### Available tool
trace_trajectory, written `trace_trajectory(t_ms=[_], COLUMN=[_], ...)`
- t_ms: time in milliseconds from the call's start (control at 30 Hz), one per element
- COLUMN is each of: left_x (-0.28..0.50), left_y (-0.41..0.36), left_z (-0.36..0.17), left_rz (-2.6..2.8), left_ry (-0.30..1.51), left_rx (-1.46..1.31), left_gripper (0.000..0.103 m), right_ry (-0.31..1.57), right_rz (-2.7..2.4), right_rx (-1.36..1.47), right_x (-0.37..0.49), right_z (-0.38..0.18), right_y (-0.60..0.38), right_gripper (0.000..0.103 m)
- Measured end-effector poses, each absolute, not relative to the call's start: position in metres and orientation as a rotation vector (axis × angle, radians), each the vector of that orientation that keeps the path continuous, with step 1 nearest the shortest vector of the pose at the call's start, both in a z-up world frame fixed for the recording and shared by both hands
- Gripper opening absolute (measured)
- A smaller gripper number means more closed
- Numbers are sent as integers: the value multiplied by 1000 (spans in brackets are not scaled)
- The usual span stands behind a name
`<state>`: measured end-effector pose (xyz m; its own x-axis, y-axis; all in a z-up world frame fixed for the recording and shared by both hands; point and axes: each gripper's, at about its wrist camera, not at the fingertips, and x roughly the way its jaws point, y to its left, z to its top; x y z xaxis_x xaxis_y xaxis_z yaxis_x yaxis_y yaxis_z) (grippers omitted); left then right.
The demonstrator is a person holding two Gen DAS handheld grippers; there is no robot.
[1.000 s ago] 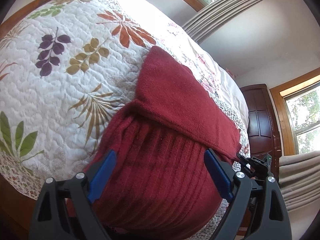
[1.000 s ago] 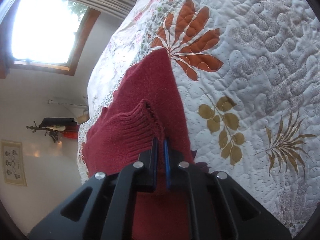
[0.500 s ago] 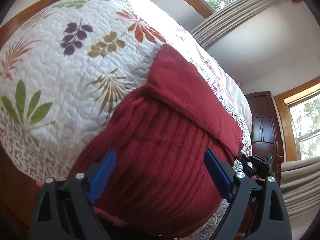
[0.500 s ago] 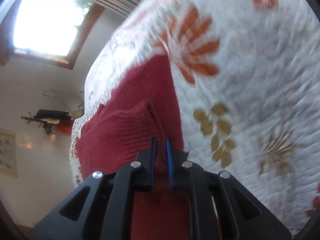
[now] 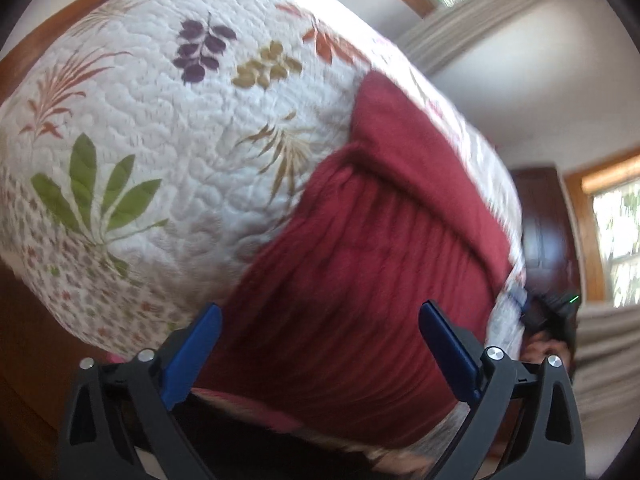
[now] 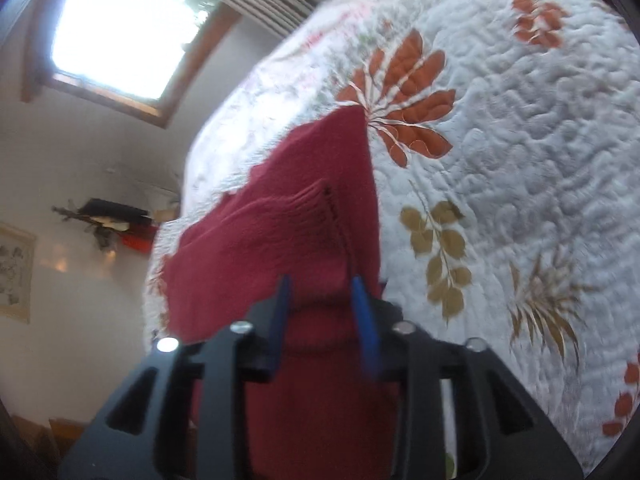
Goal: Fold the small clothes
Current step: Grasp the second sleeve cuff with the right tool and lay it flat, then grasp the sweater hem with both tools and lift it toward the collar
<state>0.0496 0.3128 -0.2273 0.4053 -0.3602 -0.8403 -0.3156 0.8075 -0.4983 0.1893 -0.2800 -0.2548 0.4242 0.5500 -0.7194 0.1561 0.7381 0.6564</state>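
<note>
Both pictures are a bit blurry, so small details are hard to make out. One red knit garment (image 5: 360, 280) lies on a bed under a white quilt (image 5: 160, 128) with leaf prints in green, purple, tan and orange. The garment sits near the edge of the bed, with one part folded over the ribbed part. Its near end runs out of the picture at the bottom in both views, so its whole shape cannot be seen. In the left wrist view, the left gripper (image 5: 320, 324) has its blue fingers (image 5: 192, 352) spread wide apart, one on each side of the red cloth, and it holds nothing. At the far right edge of that view, a dark tool (image 5: 556, 312) with a tiny green light peeks out past the bed; most of it is hidden, and a bit of a hand shows below it. In the right wrist view, the right gripper (image 6: 322, 292) has its jaws parted with a gap between them. The red cloth shows in that gap, but the jaws do not squeeze it. A bright window (image 6: 120, 24) and a wall shelf (image 6: 116, 216) are behind the bed, too washed out to read clearly.
</note>
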Motion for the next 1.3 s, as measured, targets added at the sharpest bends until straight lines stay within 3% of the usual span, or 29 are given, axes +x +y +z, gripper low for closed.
trace_trajectory(t_ms=[167, 367, 500, 600, 733, 900, 1033, 1100, 1233, 1300], left_x=[32, 8, 3, 2, 3, 10, 23, 26, 25, 25], left_y=[325, 330, 323, 312, 306, 311, 320, 317, 309, 312], left_z=[-275, -312, -339, -345, -356, -360, -370, -368, -365, -369], left_rz=[-169, -284, -414, -499, -552, -557, -533, -544, -577, -572], left_ry=[1330, 1338, 1362, 1368, 1410, 1411, 1418, 1430, 1458, 1473], left_rx=[-587, -412, -383, -346, -362, -410, -472, -454, -405, -407], left_gripper=[99, 99, 90, 74, 64, 64, 75, 75, 56, 54], right_ry=[1152, 1223, 1277, 1307, 1329, 1337, 1353, 1362, 1373, 1391], right_rz=[297, 235, 230, 240, 230, 272, 325, 364, 406, 385], right_rx=[634, 615, 581, 575, 618, 611, 606, 600, 577, 563], right_x=[110, 3, -49, -69, -82, -86, -81, -82, -88, -90], right_z=[-248, -271, -299, -317, -337, -354, -368, -371, -373, -380], right_y=[-283, -278, -262, -252, -258, -261, -252, -243, -234, -239], right_gripper=[46, 59, 63, 63, 63, 63, 63, 59, 59, 59])
